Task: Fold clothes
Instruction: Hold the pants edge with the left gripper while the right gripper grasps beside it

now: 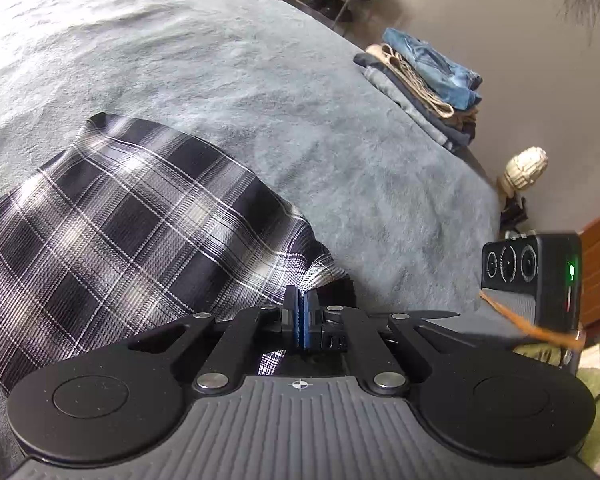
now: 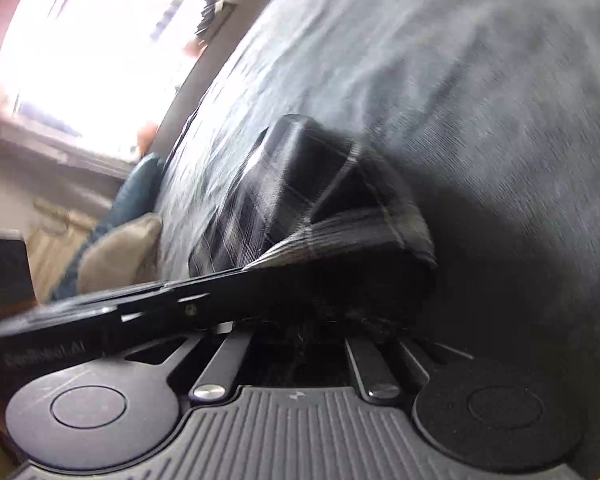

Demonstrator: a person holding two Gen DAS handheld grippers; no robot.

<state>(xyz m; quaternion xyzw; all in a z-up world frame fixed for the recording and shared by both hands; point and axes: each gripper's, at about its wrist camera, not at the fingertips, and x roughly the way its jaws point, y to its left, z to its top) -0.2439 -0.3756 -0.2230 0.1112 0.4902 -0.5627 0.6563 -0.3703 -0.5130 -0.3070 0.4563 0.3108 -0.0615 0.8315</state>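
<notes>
Done: stack of folded clothes (image 1: 424, 80) at far edge of bed (image 1: 220, 60), jeans on top.
In hand: plaid garment (image 1: 132, 216) on bed near front edge, partly folded, one end lifted.
Left gripper (image 1: 302, 312): jaws together, clamped on plaid hem.
Right gripper (image 2: 300, 320): view blurred; jaws closed, apparently pinching plaid cloth draped over them.
Left: likely finish the folds, smooth, add to stack.

Your left gripper (image 1: 301, 307) is matte black with blue pads; silver screws; ribbed grey body bearing a crosshair mark.
</notes>
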